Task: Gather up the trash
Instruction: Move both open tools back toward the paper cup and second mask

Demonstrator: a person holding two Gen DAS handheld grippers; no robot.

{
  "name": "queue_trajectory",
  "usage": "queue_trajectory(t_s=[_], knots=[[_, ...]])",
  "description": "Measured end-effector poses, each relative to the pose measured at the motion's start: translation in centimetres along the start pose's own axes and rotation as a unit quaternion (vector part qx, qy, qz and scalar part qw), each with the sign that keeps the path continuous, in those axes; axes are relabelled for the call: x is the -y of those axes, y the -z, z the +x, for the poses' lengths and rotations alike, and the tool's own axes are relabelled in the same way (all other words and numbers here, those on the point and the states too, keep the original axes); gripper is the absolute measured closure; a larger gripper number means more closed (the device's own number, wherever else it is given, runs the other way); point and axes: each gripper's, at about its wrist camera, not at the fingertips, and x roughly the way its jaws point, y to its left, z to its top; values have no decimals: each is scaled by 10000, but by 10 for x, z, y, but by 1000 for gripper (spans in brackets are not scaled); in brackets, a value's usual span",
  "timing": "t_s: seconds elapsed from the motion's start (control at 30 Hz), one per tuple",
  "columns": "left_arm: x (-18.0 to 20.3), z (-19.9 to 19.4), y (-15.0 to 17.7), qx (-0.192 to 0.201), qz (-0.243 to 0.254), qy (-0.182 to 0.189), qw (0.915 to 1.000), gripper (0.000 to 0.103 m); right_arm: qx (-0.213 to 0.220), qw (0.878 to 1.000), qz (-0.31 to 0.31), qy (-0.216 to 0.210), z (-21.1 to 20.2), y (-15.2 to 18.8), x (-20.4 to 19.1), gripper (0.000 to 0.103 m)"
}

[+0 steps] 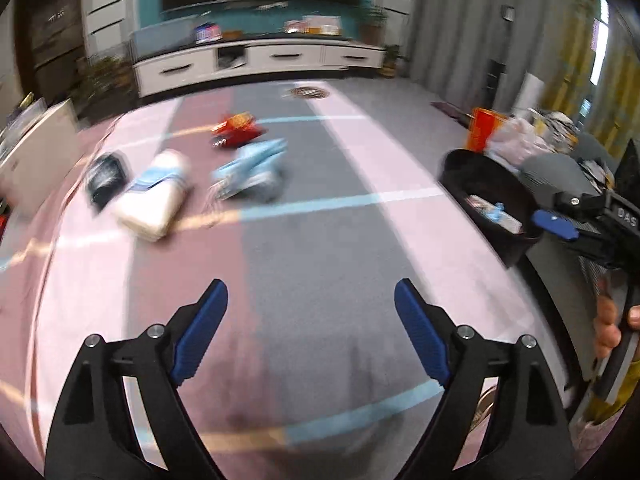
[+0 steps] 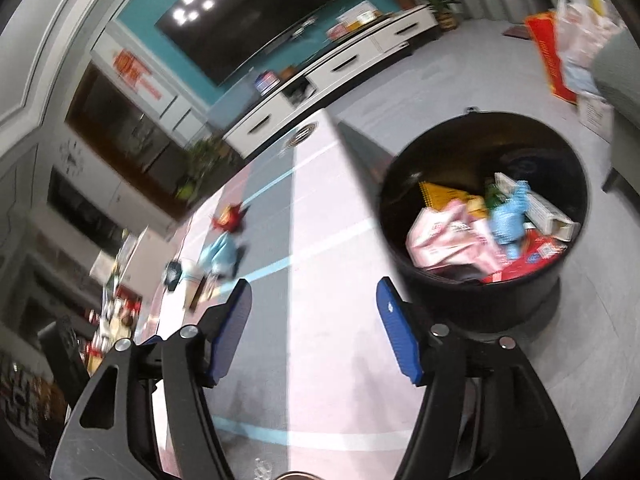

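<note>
On a striped pink and grey cloth-covered table (image 1: pixel 320 248) lie several pieces of trash: a red wrapper (image 1: pixel 237 129), a light blue packet (image 1: pixel 251 173), a white and blue pack (image 1: pixel 157 196) and a small black item (image 1: pixel 105 179). They show far off in the right wrist view, the red wrapper (image 2: pixel 229 216) and blue packet (image 2: pixel 219 254) among them. A black bin (image 2: pixel 484 216) beside the table's right edge holds pink, blue, yellow and red trash; it also shows in the left wrist view (image 1: pixel 490 200). My left gripper (image 1: pixel 311 312) is open and empty over the near table. My right gripper (image 2: pixel 314 312) is open and empty, left of the bin.
A white TV cabinet (image 1: pixel 256 60) with a dark screen above stands across the floor. Plants (image 1: pixel 106 76) flank it. A white box (image 1: pixel 38 152) sits at the table's left. Bags and an orange box (image 1: pixel 486 128) pile up behind the bin.
</note>
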Motion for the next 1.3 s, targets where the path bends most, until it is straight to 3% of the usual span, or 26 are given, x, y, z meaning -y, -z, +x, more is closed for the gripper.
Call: queue_trajectory(t_s=[0.33, 0.63, 0.8, 1.03, 1.3], knots=[[-83, -44, 28, 156, -780, -499, 9956, 11, -532, 9957, -762, -10, 40, 14, -70, 35], [-115, -47, 39, 201, -1177, -599, 9910, 4, -1007, 9842, -1452, 47, 82, 29, -130, 19], [-136, -41, 43, 158, -1464, -638, 9870, 4, -1265, 9805, -1500, 38, 105, 33, -142, 18], [-156, -30, 48, 109, -1688, -552, 9840, 4, -1343, 9780, -1589, 136, 133, 32, -153, 18], [-162, -15, 46, 38, -1743, -418, 9838, 4, -1097, 9837, -1413, 180, 182, 1, -158, 18]])
